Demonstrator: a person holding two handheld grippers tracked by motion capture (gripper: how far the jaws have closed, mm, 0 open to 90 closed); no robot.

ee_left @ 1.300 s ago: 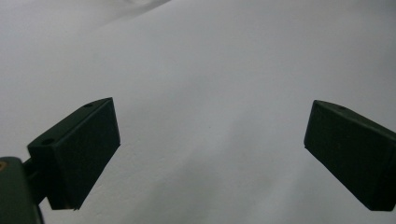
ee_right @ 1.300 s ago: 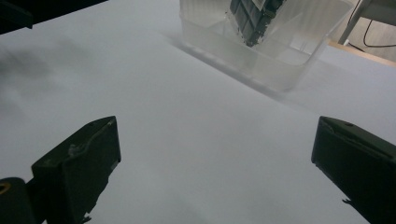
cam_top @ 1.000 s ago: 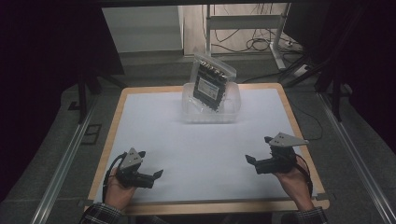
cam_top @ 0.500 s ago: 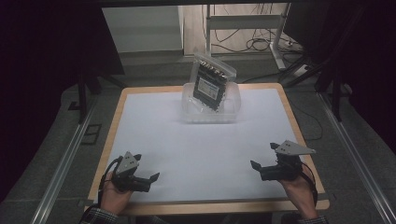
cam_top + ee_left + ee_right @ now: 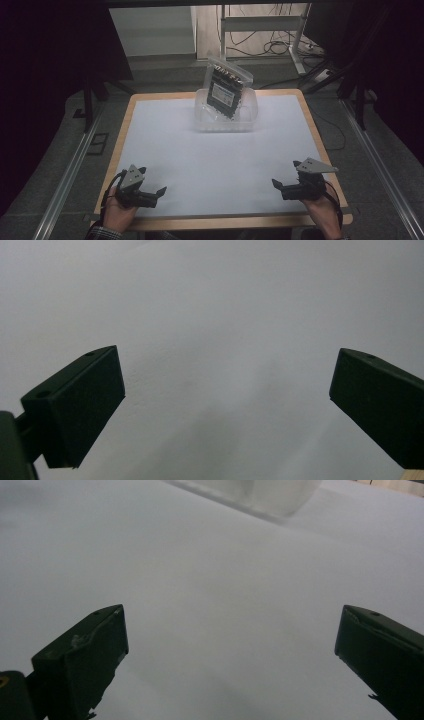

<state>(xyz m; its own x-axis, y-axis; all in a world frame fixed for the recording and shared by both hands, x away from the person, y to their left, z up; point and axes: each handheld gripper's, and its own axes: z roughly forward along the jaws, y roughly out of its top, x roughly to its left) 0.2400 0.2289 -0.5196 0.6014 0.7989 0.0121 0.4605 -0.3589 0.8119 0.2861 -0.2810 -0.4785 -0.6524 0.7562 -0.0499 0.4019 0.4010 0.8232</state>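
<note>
Left gripper (image 5: 159,191) low at near-left corner of white table top (image 5: 220,155), held in left hand (image 5: 117,212); grey three-cornered plate on top. Jaws spread wide in left gripper view (image 5: 225,405), nothing between them, plain white surface below. Sliver of wooden edge at bottom right of that view.

Right gripper (image 5: 276,184) low at near-right corner, held in right hand (image 5: 320,212); grey plate on top, cable trailing back along wrist. Jaws spread wide in right gripper view (image 5: 230,655), nothing between them, white surface below. Blurred pale base of clear container (image 5: 260,495) at top edge of that view, well apart from jaws.

Both grippers pointed inward toward table centre, well apart from each other.

Clear plastic container (image 5: 226,112) at far centre of table, near far wooden rim (image 5: 165,95). Transparent bag (image 5: 227,90) standing in container, tilted, top leaning right and rising above container wall. Dark flat item with white label inside bag; exact nature too small to tell. Container and bag well apart from both grippers, untouched.

Wide bare white surface between grippers and container. Cables (image 5: 272,47) on floor beyond table. Surroundings dark.
</note>
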